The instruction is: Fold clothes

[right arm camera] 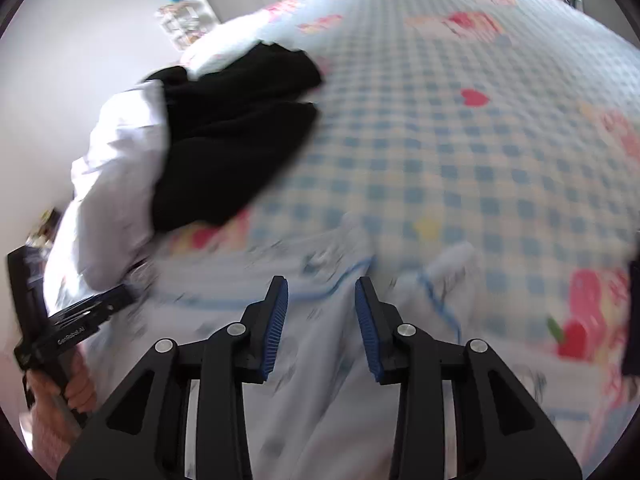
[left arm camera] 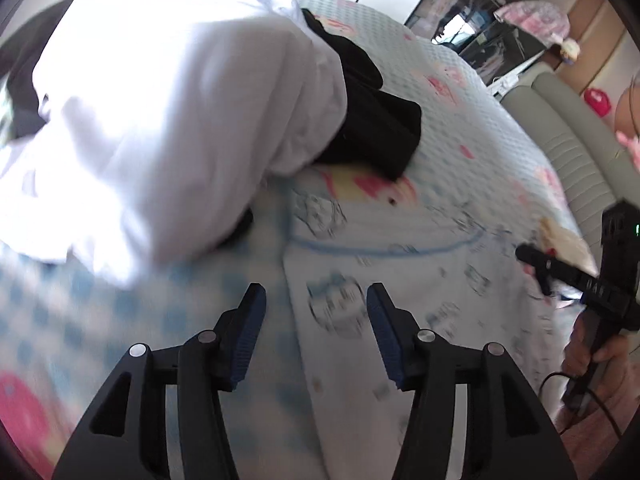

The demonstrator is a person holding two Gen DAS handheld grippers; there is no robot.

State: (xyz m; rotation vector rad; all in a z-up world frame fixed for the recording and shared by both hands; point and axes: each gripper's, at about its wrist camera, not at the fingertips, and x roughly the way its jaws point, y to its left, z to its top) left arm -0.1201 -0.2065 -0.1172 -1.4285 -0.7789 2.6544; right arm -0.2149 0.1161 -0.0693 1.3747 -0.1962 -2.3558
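Note:
A pale blue printed garment with blue piping [left arm camera: 400,276] lies spread on the bed below both grippers; it also shows in the right wrist view [right arm camera: 320,360]. My left gripper [left arm camera: 316,296] is open and empty just above its left part. My right gripper [right arm camera: 320,290] is open and empty above its collar edge. The right gripper shows at the right of the left wrist view [left arm camera: 536,264], the left gripper at the left of the right wrist view [right arm camera: 116,296]. Both views are blurred.
A heap of white cloth [left arm camera: 160,100] and black cloth [left arm camera: 372,128] lies at the far left of the bed [right arm camera: 460,140]. A grey padded headboard [left arm camera: 560,120] and dark shelves [left arm camera: 480,20] stand behind.

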